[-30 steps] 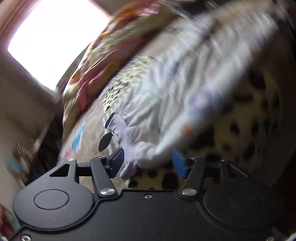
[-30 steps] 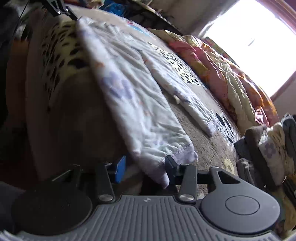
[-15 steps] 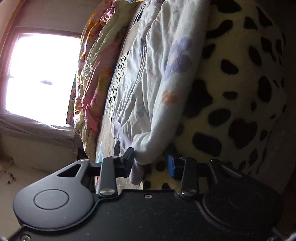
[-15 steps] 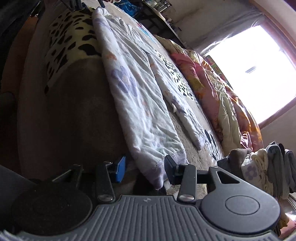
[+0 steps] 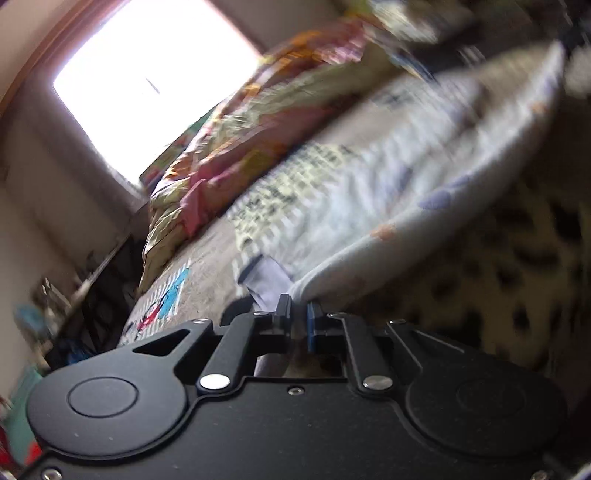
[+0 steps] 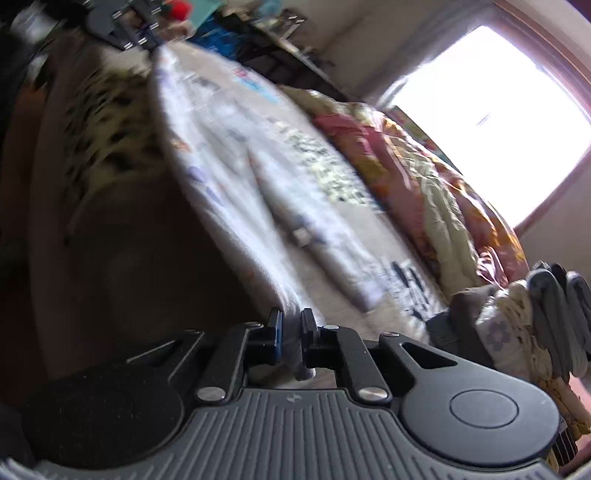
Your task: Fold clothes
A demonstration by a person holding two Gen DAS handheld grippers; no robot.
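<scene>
A white garment with purple and orange flowers (image 5: 424, 192) lies stretched along the bed's near edge; it also shows in the right wrist view (image 6: 236, 206). My left gripper (image 5: 298, 314) is shut on one end of its near edge, by a lilac cuff (image 5: 267, 282). My right gripper (image 6: 291, 325) is shut on the opposite end of that edge. The left gripper (image 6: 129, 22) shows far off at the garment's other end in the right wrist view. Both views are motion-blurred.
The bed has a cream blanket with black spots (image 5: 517, 266) and a beige sheet (image 5: 207, 280). A crumpled colourful quilt (image 6: 443, 192) lies along the window side. A pile of folded clothes (image 6: 528, 317) sits at the right. Dark shelves (image 5: 96, 291) stand by the wall.
Both grippers have closed on the garment's edge, having been open around it before. Both views have swung and the cloth is pulled taut between the grippers.
</scene>
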